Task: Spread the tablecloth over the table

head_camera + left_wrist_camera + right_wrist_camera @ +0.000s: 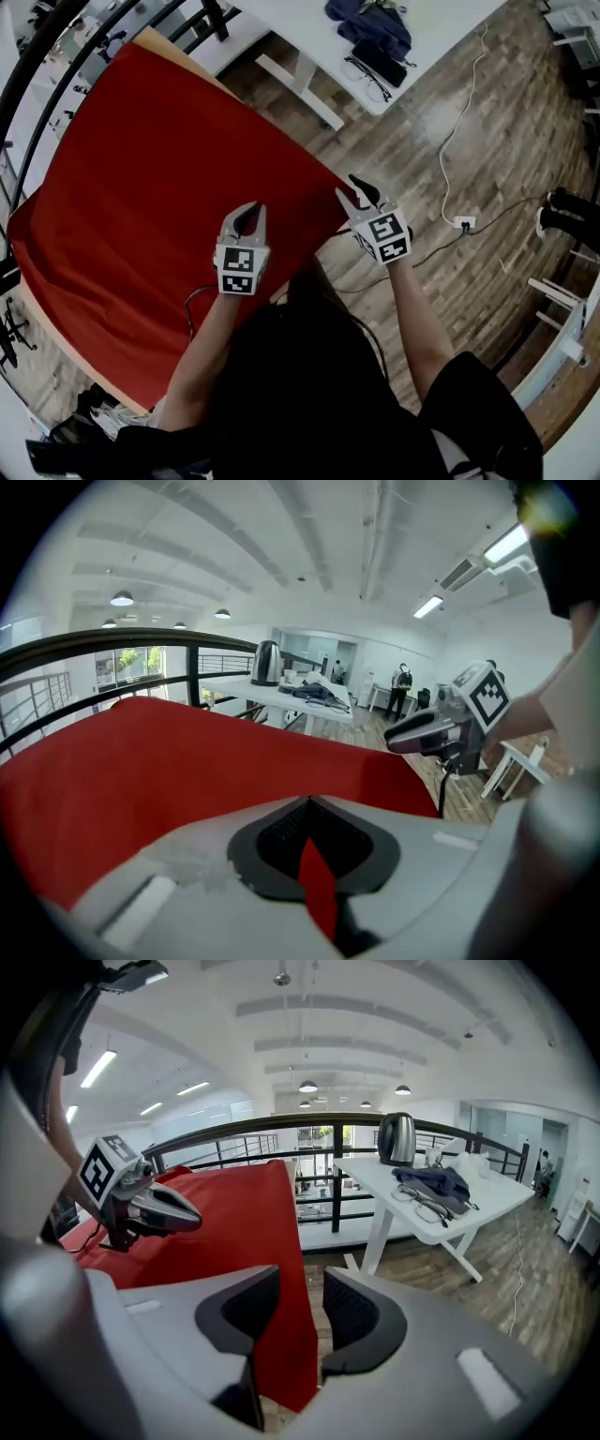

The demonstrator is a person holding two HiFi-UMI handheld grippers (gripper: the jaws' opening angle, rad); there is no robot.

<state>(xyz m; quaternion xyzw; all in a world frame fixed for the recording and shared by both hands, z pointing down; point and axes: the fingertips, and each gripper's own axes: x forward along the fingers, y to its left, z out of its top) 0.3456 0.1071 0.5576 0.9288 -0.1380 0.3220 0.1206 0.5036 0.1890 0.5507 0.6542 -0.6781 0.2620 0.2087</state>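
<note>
Left gripper (247, 217) pinched shut on the red tablecloth (159, 187), right gripper (359, 192) slack-jawed at the cloth's corner.
From the left, the cloth lies flat over the table (159, 43), whose wooden edge peeks out at the far corner. A thin fold is nipped between the left pads, while the near edge hangs loose in the gap between the right jaws. Further right stands a white desk (309, 37) with glasses (370, 80) on it.

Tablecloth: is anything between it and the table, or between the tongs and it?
Nothing visible. The tablecloth already lies on the table; the left tongs pinch its near edge, and its corner hangs between the open right tongs.
</note>
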